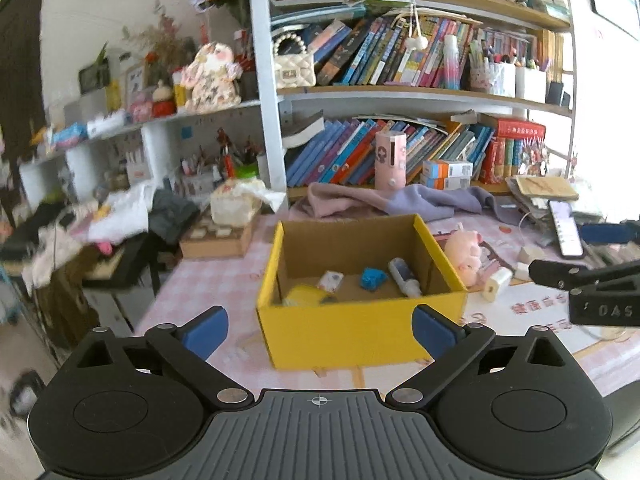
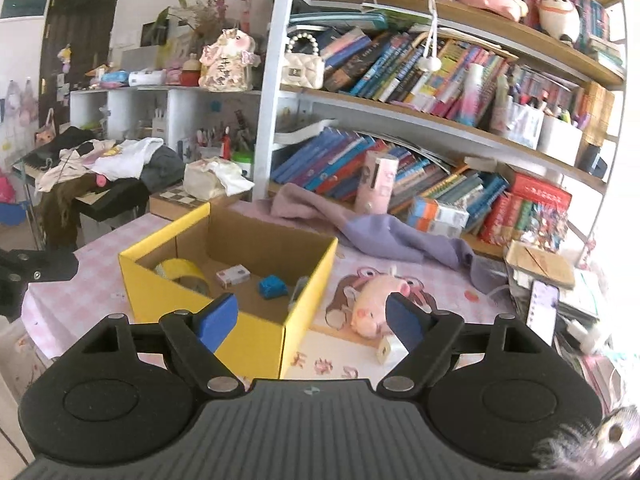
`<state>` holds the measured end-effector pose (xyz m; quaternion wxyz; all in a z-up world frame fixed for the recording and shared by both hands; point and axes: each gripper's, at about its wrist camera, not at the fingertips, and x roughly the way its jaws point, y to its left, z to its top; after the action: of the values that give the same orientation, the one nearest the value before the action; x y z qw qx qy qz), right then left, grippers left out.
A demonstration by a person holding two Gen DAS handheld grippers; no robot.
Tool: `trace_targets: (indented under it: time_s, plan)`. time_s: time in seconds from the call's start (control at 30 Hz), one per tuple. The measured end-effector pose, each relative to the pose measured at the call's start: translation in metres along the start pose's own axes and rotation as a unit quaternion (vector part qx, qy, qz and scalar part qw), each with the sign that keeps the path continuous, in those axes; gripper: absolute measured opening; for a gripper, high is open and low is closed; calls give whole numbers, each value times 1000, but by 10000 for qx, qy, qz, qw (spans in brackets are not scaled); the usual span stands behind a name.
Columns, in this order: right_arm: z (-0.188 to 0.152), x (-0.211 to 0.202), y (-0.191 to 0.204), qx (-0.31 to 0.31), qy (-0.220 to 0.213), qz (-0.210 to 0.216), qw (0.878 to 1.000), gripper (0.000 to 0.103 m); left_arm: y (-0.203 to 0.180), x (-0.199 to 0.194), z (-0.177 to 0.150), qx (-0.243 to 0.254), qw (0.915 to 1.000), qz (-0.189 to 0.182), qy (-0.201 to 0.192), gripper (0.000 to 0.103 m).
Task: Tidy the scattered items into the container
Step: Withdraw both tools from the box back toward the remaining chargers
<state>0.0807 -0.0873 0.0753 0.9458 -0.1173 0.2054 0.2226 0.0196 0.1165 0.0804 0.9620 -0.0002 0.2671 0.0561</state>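
Yellow cardboard box (image 1: pixel 352 332) is sitting open-topped near the front edge of the pink checked table (image 1: pixel 208 280), bare cloth lying open to its left. Inside are lying a yellow tape roll (image 2: pixel 184 274), small white carton (image 2: pixel 233 275), blue toy (image 1: pixel 374 279) and white tube (image 1: pixel 404 278). Pink pig plush (image 2: pixel 374 306) and white charger (image 2: pixel 389 351) are lying right of the box. Left gripper (image 1: pixel 320 330) and right gripper (image 2: pixel 310 322) are both gaping wide, holding nothing

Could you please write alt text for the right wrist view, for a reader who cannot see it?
The open, empty right gripper points at a yellow cardboard box on a pink checked tablecloth. Inside lie a yellow tape roll, a small white box and a blue object. A pink plush pig lies beside it.
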Motion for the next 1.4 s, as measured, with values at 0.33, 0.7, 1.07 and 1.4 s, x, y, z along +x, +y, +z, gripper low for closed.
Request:
trace_targets:
  time_s: [0.33, 0.7, 1.07, 1.4]
  plan:
    - [-51, -34, 19, -78, 3, -166, 9998, 81, -19, -15, -42, 39, 9998, 188, 56, 100]
    - [-87, -47, 30, -301, 294, -89, 9991, 81, -42, -17, -69, 256, 9993, 74, 262, 100]
    - [-103, -53, 25, -394, 486, -171, 9979, 81, -51, -15, -81, 502, 9974, -170, 493, 100]
    - [-114, -45, 13, -430, 805, -200, 9956, 81, -73, 5, -82, 654, 9922, -588, 885, 100]
